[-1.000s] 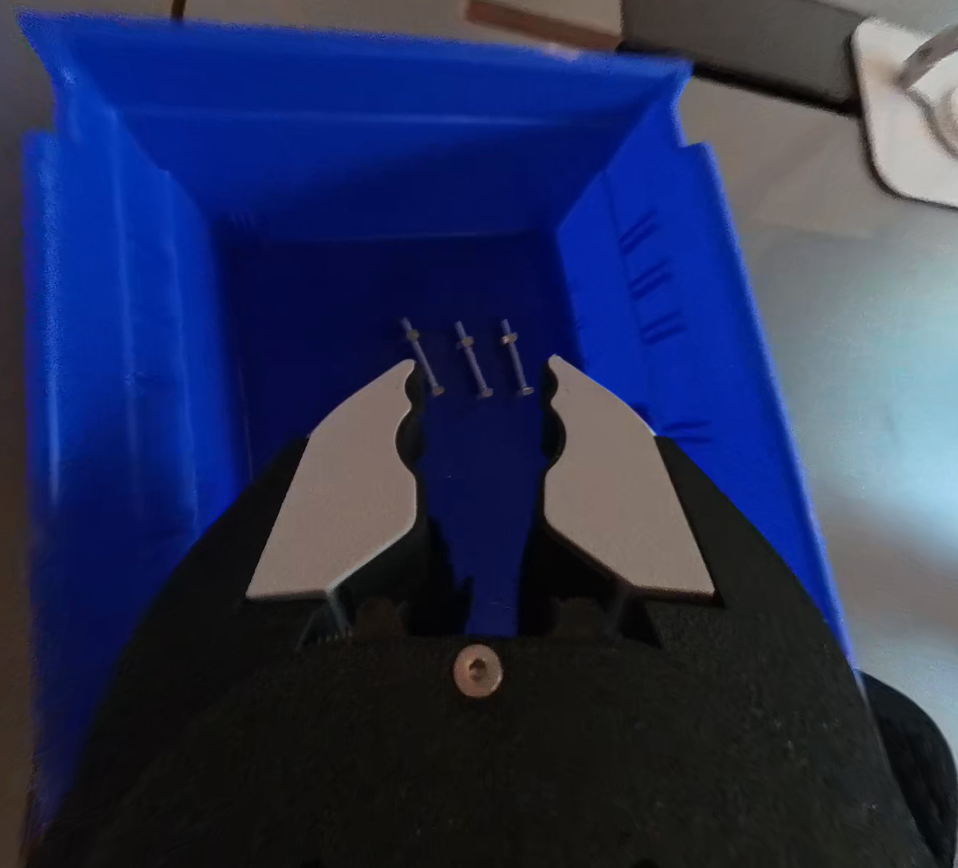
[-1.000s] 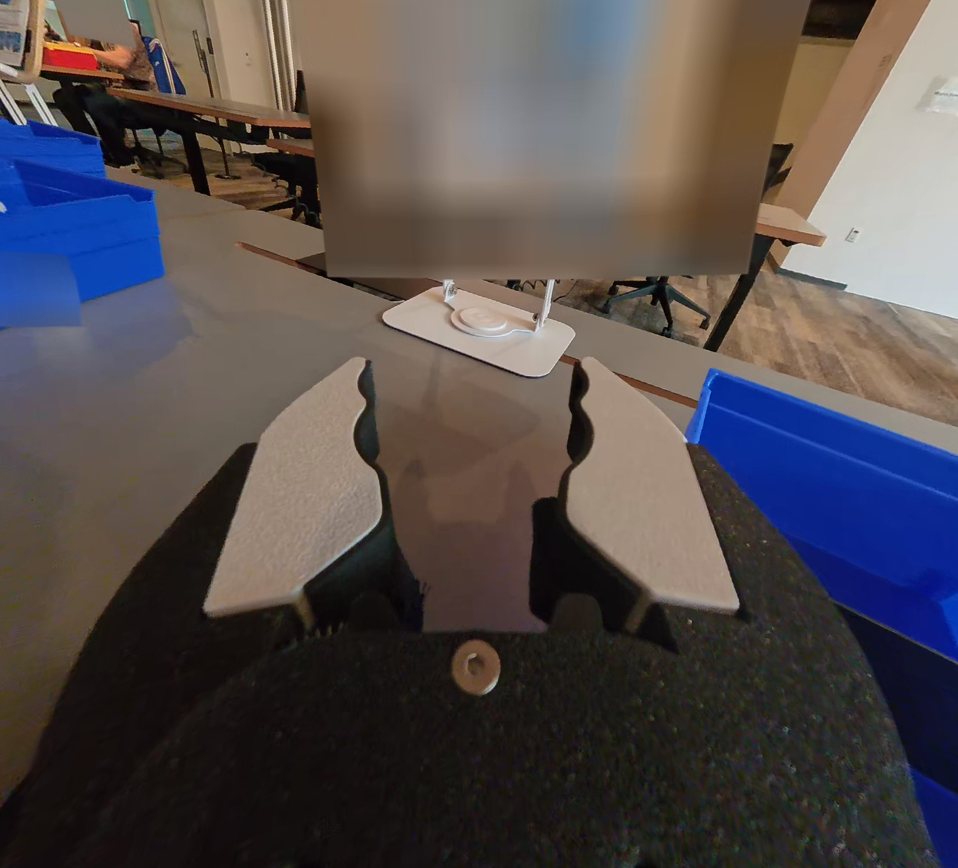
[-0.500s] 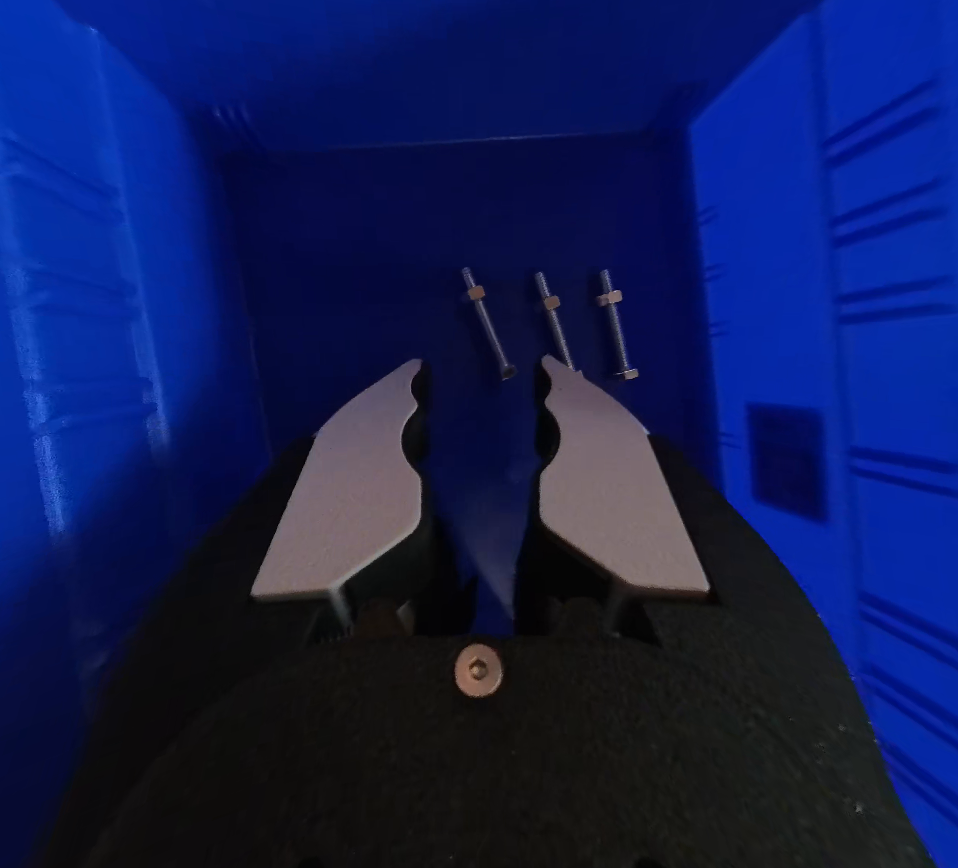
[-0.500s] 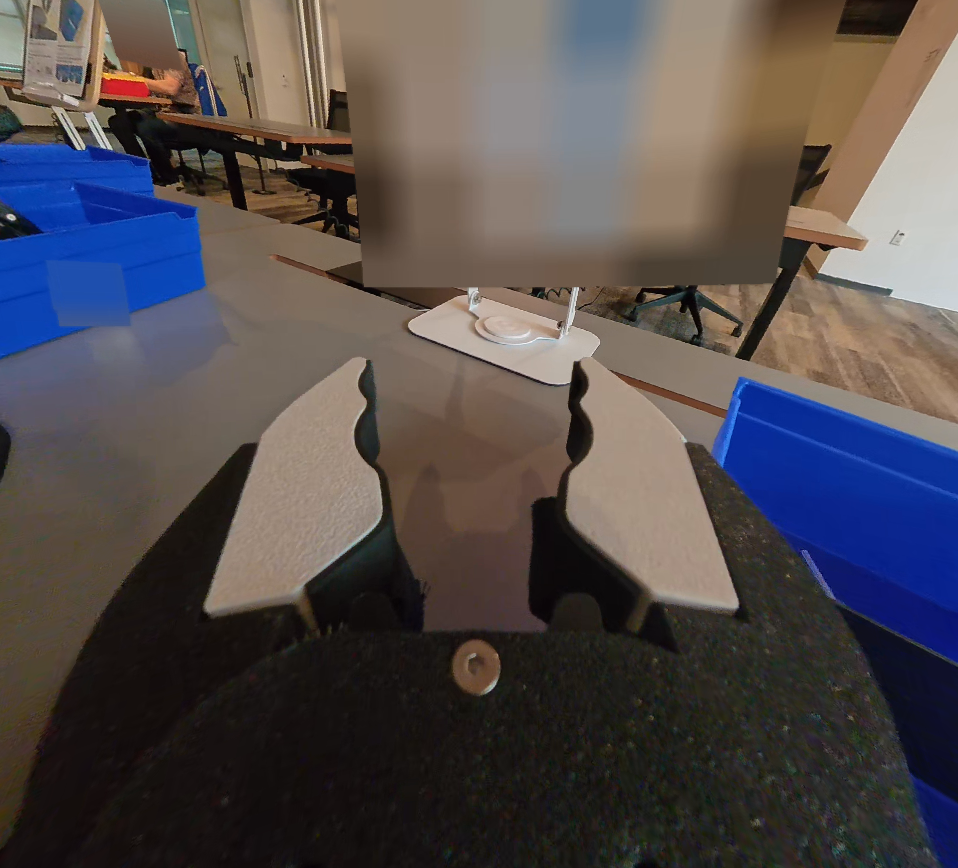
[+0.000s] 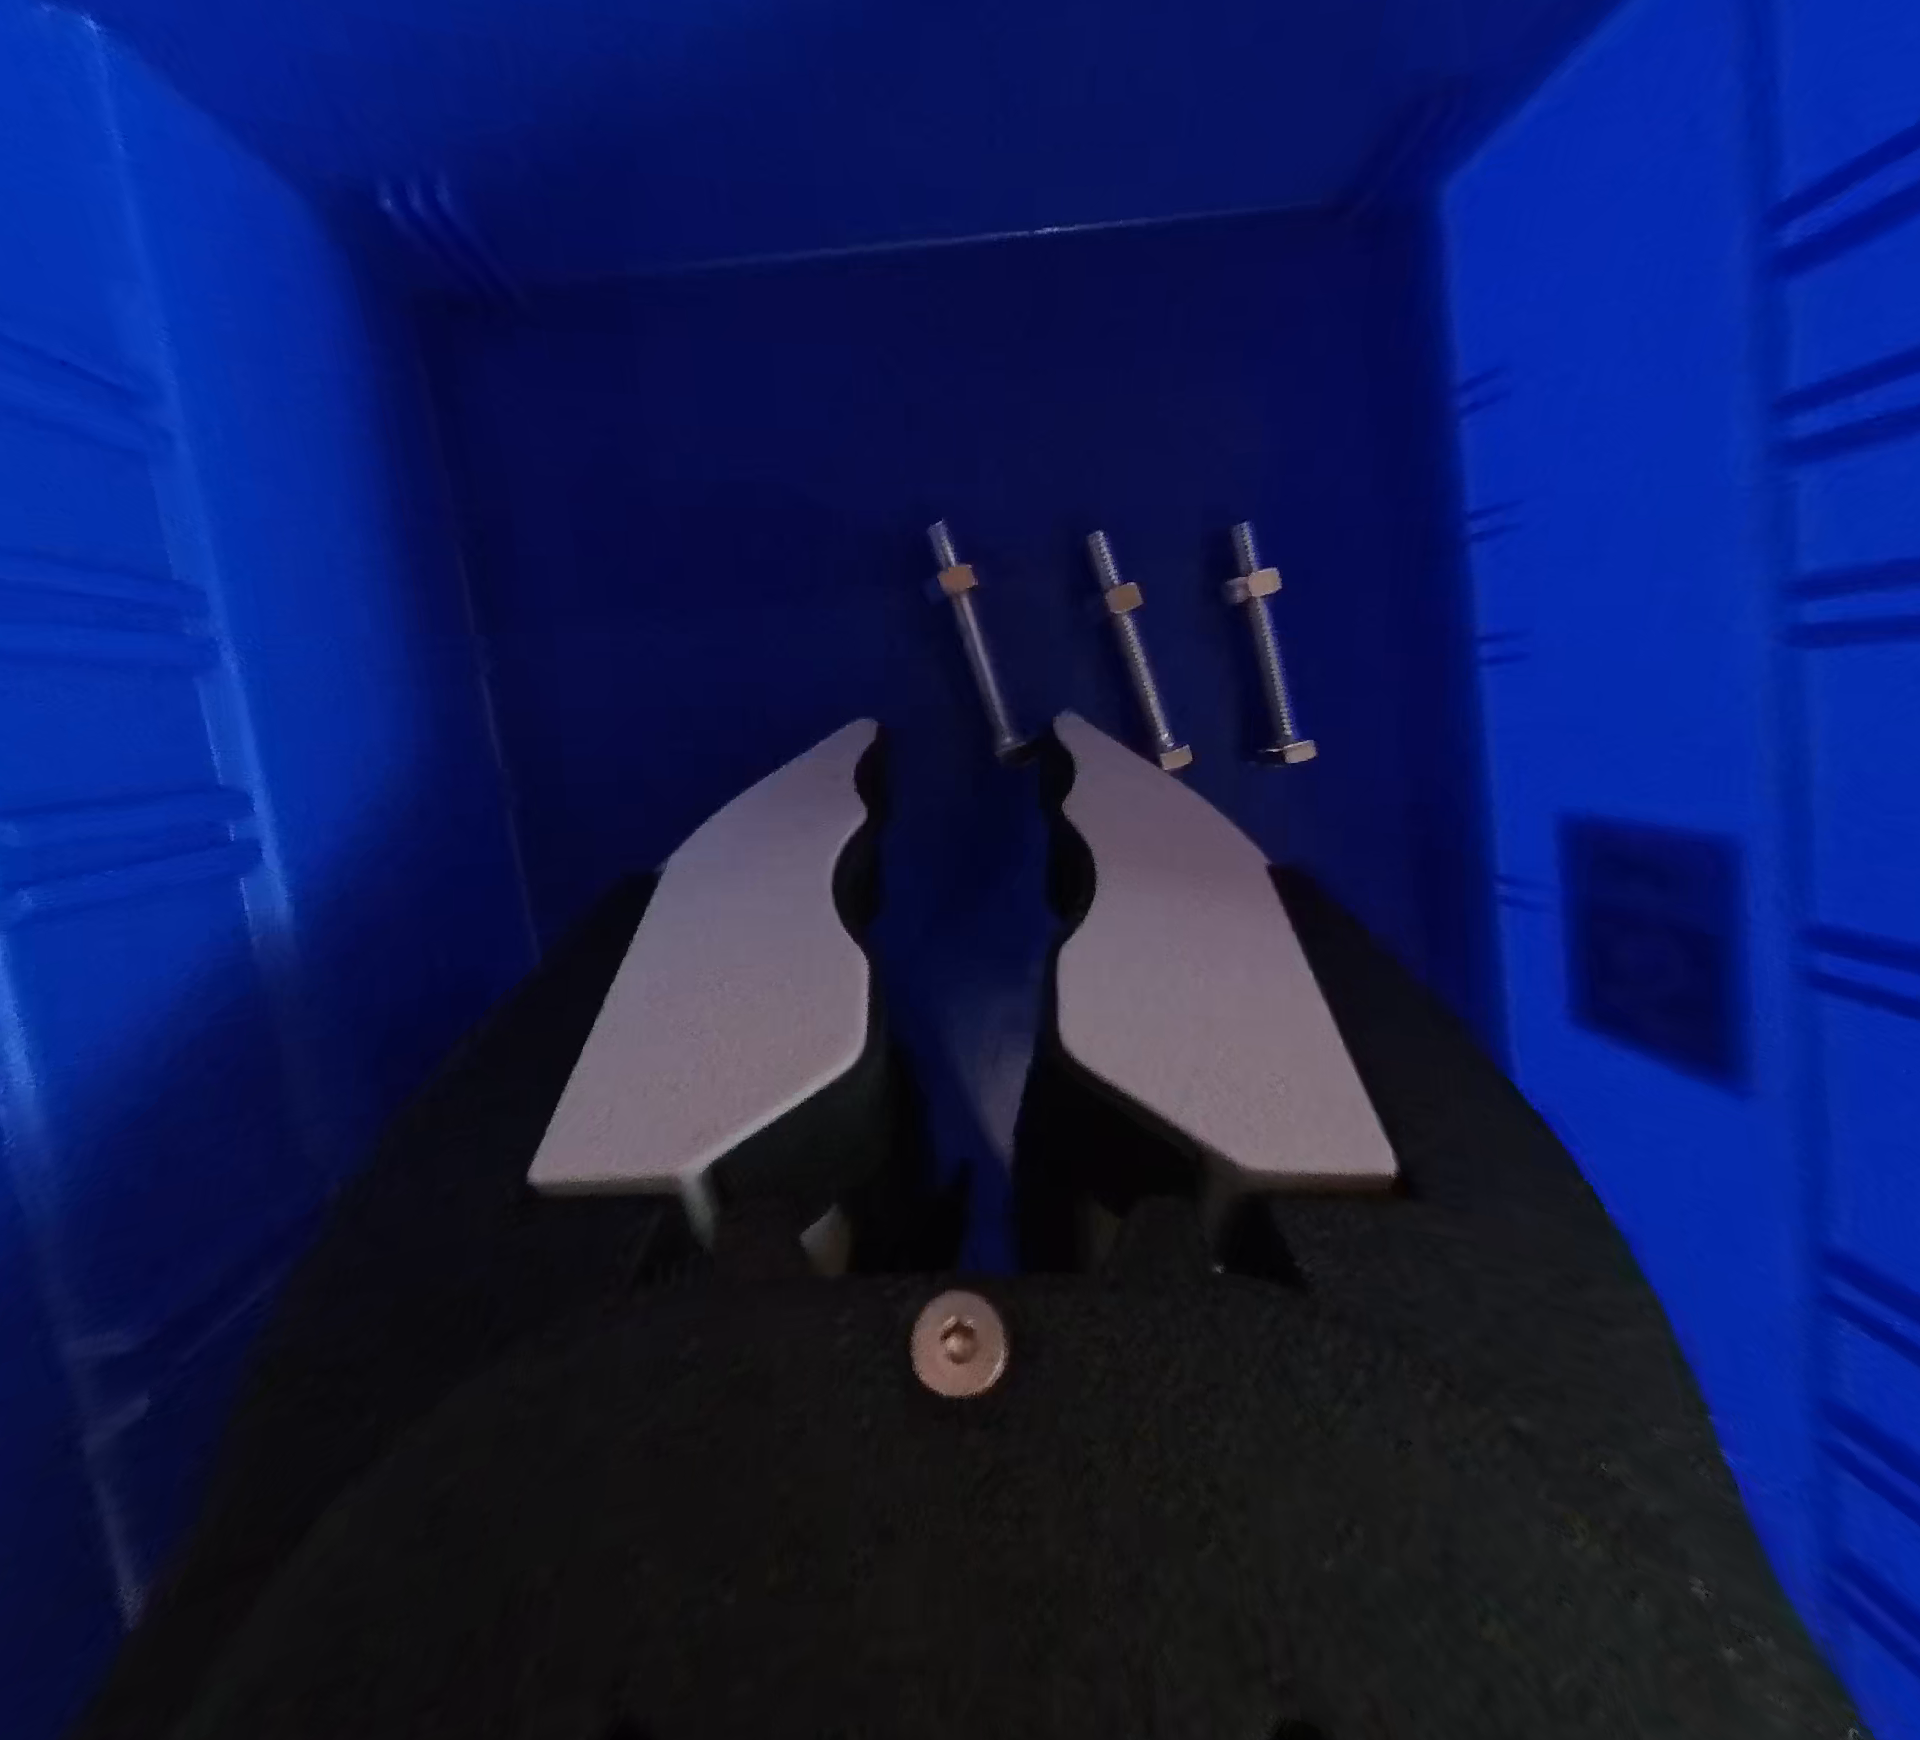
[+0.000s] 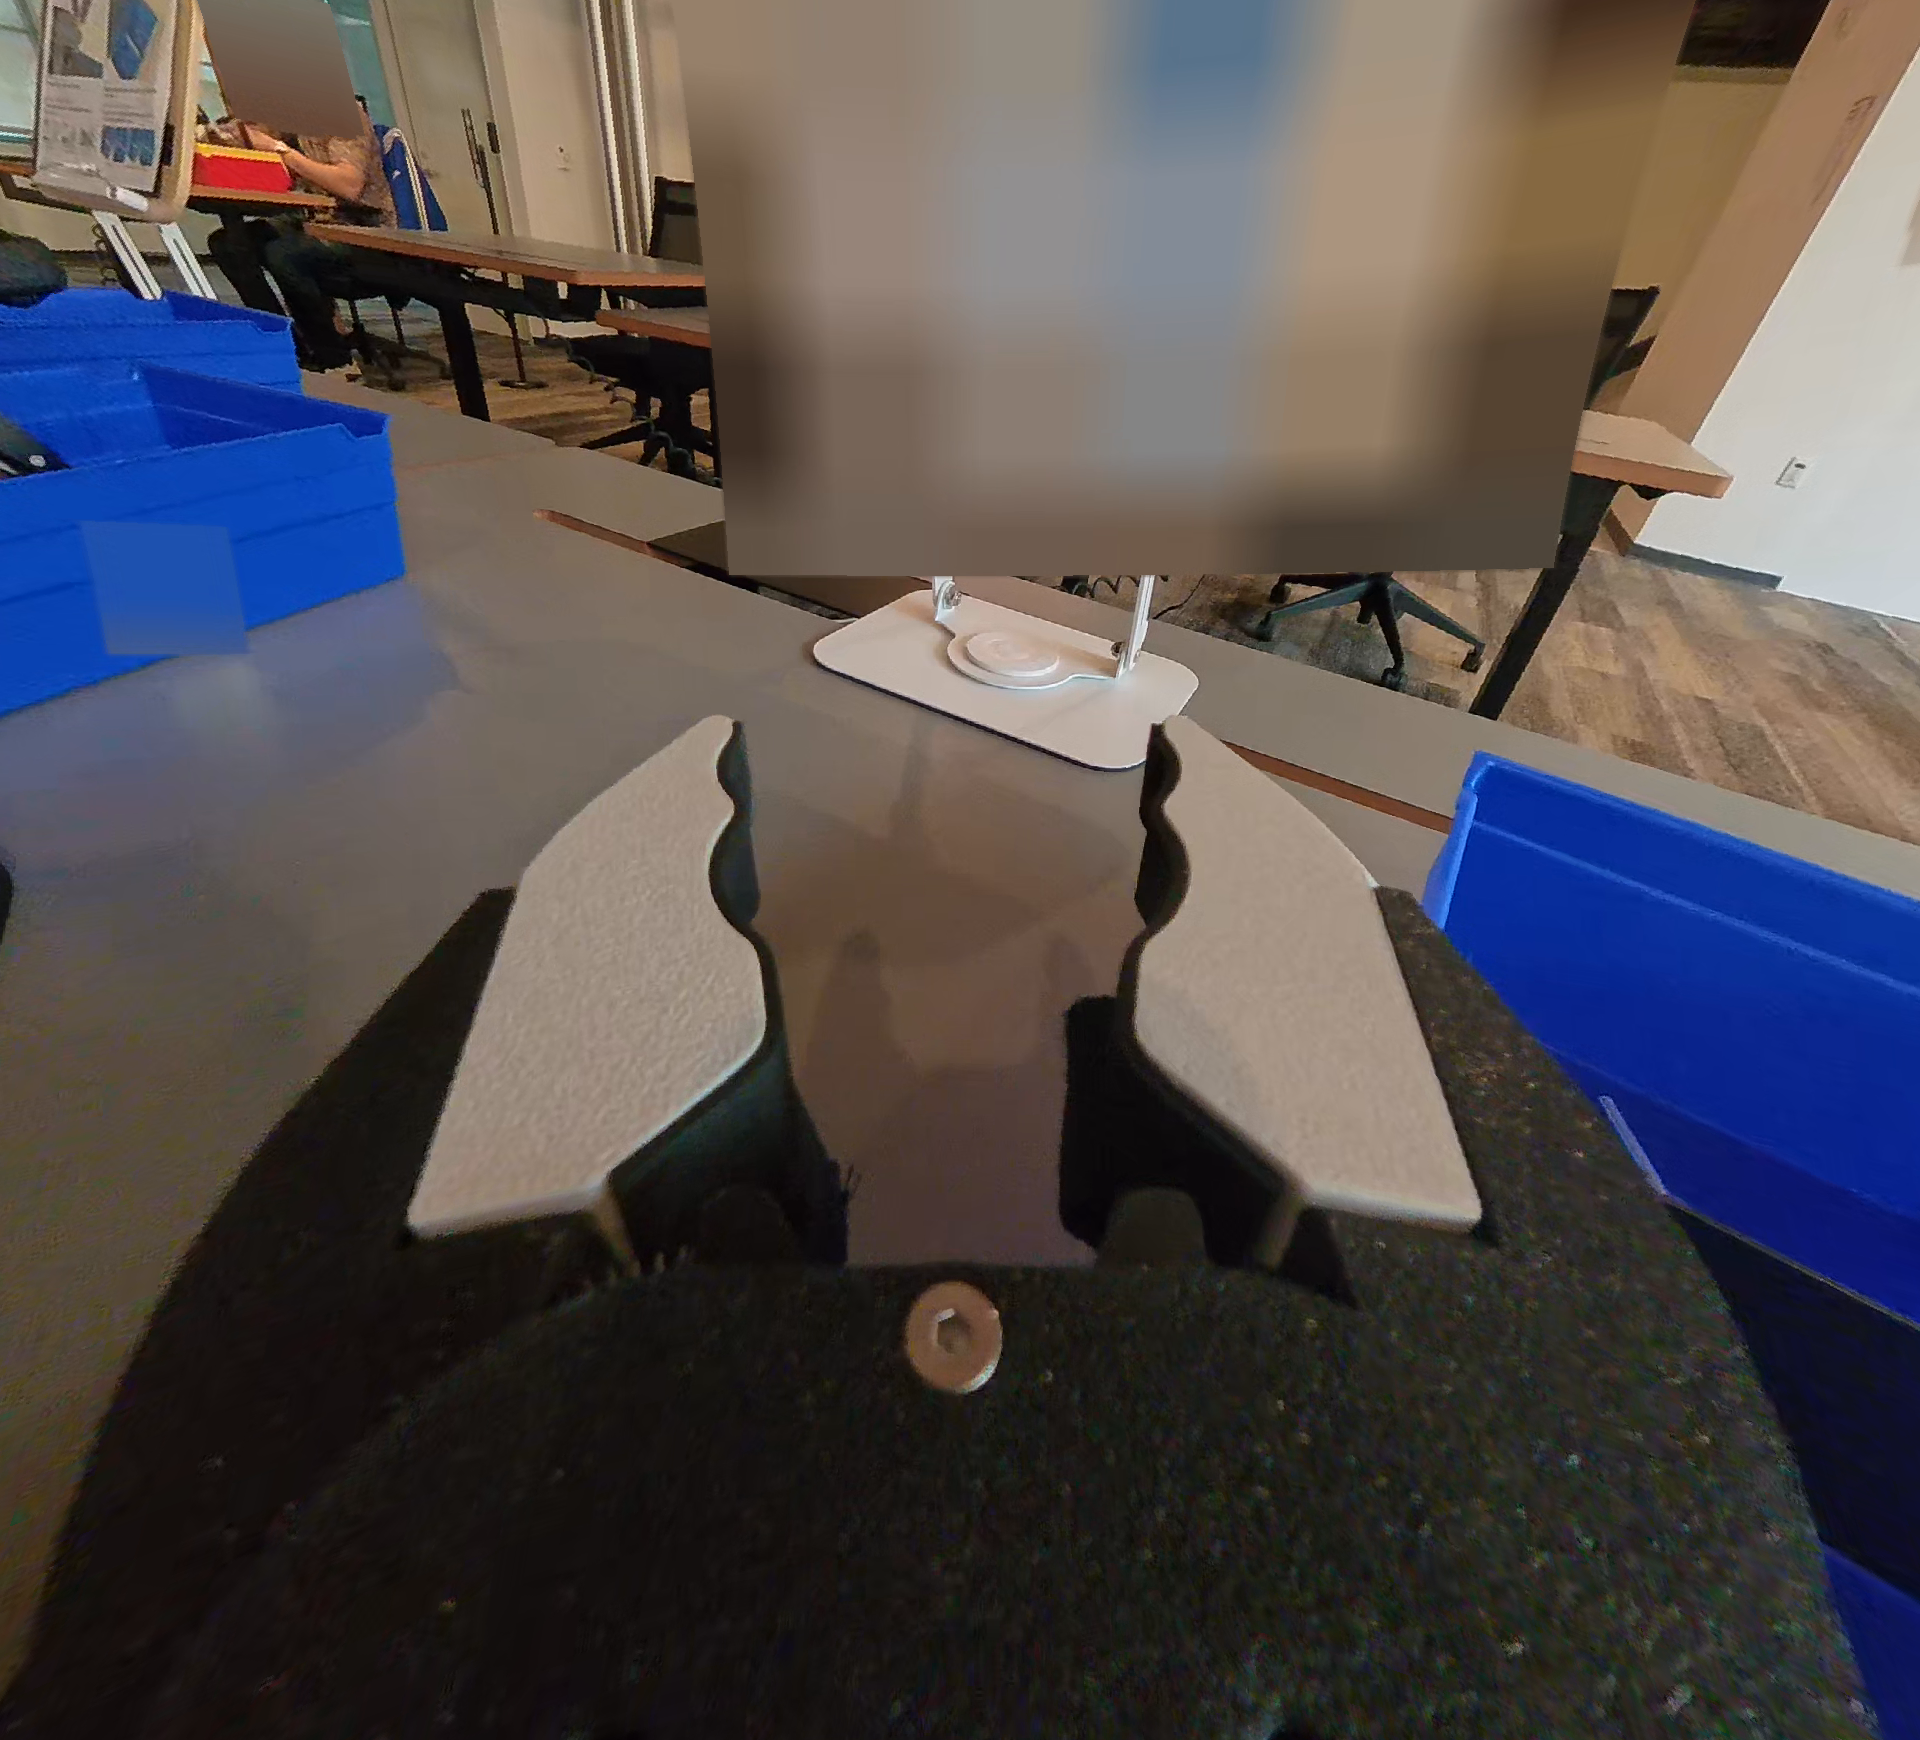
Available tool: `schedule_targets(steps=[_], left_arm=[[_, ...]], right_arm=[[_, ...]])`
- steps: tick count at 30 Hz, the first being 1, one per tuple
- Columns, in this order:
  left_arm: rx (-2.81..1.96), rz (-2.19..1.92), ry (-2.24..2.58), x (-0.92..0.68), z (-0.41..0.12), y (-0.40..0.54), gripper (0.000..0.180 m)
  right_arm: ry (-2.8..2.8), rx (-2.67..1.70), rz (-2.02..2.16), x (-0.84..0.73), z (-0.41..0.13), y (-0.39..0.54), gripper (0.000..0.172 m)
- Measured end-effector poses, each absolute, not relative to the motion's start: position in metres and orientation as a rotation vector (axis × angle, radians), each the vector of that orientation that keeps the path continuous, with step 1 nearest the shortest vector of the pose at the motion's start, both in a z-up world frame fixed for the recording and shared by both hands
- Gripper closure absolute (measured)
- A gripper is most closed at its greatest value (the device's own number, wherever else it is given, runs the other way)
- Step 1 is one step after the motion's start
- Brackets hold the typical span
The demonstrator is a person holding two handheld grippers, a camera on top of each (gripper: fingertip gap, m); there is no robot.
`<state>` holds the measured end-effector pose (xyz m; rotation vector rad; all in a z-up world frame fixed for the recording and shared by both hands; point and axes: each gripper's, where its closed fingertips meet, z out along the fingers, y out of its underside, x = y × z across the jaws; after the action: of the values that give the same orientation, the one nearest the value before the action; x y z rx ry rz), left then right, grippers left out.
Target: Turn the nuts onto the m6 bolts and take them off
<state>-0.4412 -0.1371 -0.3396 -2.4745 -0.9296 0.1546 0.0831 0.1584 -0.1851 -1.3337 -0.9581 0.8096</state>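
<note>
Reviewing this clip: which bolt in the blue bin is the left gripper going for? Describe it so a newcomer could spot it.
Inside the blue bin, three bolts with nuts lie side by side on the floor. The target is the leftmost bolt, its head beside the left gripper's right fingertip; unlike its neighbours, its shank looks smooth.

Three silver bolts (image 5: 1122, 651) lie side by side on the blue bin (image 5: 1600, 547) floor, a nut (image 5: 1124, 597) near each tip.

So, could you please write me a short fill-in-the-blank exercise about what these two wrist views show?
1. ____ bolts lie on the floor of the blue bin.
2. Each bolt carries one ____ on its shaft.
3. The left claw grips ____.
4. The right claw hovers open over the grey ____.

Missing words: three; nut; nothing; table
</note>
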Motion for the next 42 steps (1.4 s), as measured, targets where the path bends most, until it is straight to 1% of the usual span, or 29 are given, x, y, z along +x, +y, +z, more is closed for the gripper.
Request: schedule_targets(steps=[5, 11, 14, 18, 22, 25, 28, 32, 35, 42], left_arm=[[-2.502, 0.217, -0.913, -0.444, -0.341, -0.141, 0.169], [-2.504, 0.233, -0.871, -0.444, -0.340, -0.142, 0.170], [-2.434, 0.245, -0.836, -0.445, -0.330, -0.137, 0.170], [-2.295, 0.250, -0.732, -0.438, -0.298, -0.127, 0.170], [-2.097, 0.219, -0.599, -0.421, -0.250, -0.111, 0.171], [-1.954, 0.131, -0.472, -0.389, -0.210, -0.096, 0.171], [-1.888, 0.037, -0.308, -0.343, -0.183, -0.078, 0.170], [-1.812, -0.060, -0.094, -0.276, -0.156, -0.056, 0.171], [-1.750, -0.153, 0.050, -0.219, -0.142, -0.042, 0.171], [-1.619, -0.410, 0.312, -0.095, -0.129, -0.031, 0.171]], right_arm=[[-0.950, -1.334, 0.812, 0.084, -0.184, 0.159, 0.100], [-0.949, -1.335, 0.811, 0.085, -0.184, 0.159, 0.100], [-0.954, -1.336, 0.811, 0.084, -0.185, 0.159, 0.100], [-0.972, -1.341, 0.801, 0.082, -0.188, 0.159, 0.100], [-0.995, -1.339, 0.796, 0.079, -0.191, 0.157, 0.101], [-1.022, -1.335, 0.794, 0.074, -0.193, 0.154, 0.102], [-1.061, -1.330, 0.794, 0.067, -0.195, 0.149, 0.104], [-1.151, -1.302, 0.804, 0.056, -0.191, 0.132, 0.105], [-1.245, -1.244, 0.888, 0.044, -0.180, 0.105, 0.108], [-1.375, -1.077, 1.327, 0.018, -0.133, 0.029, 0.116]])
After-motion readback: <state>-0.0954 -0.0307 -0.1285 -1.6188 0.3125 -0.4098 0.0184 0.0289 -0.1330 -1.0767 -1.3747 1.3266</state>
